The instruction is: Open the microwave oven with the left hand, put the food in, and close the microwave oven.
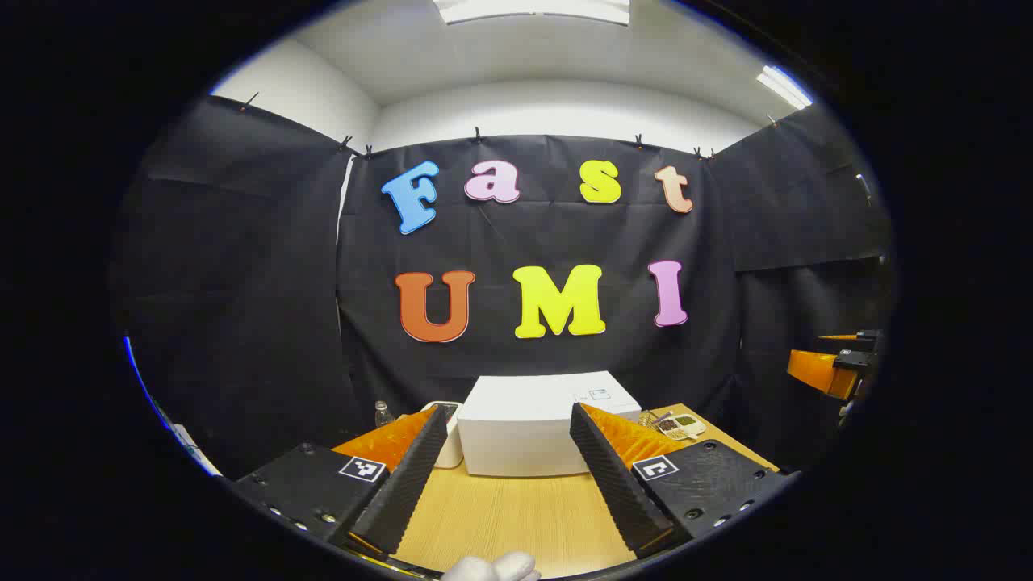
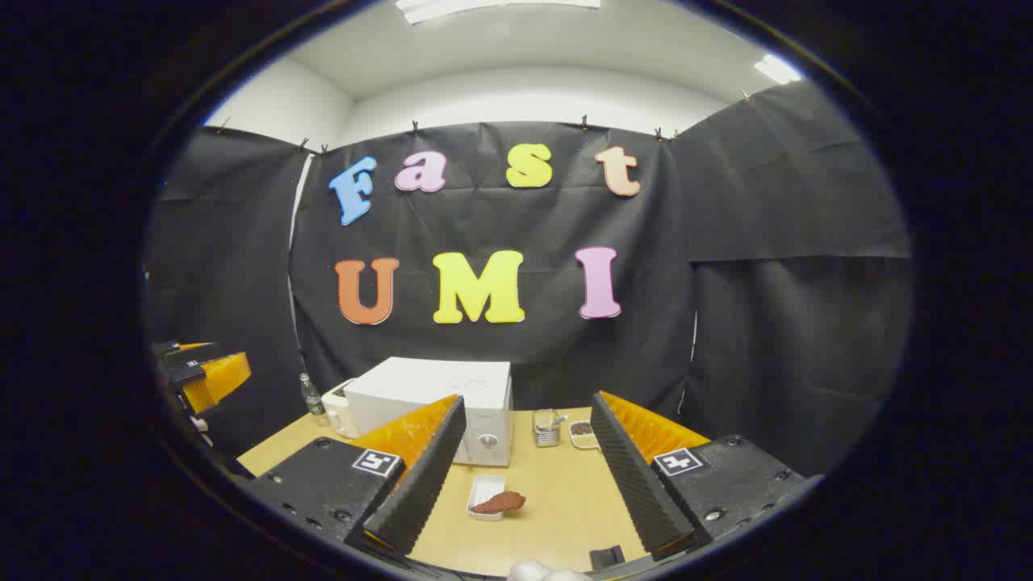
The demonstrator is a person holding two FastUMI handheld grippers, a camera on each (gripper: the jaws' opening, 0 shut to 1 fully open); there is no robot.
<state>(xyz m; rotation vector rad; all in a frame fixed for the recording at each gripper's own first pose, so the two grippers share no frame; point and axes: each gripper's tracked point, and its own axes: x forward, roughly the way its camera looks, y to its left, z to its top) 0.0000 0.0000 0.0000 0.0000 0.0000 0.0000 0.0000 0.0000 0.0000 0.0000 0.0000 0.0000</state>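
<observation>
Microwave oven (image 2: 440, 403) stands at the back of the tabletop (image 2: 557, 500), against the booth wall. Just beside it on its left, in the right gripper view: a toaster-like box (image 2: 337, 415), then a bottle (image 2: 311, 395) further left. Right of the oven: a small jar (image 2: 547, 428) and a little dish (image 2: 583, 434) next to it. In front of the oven, nearer the camera, a tray (image 2: 484, 494) with the food (image 2: 500, 503) lying on it.
</observation>
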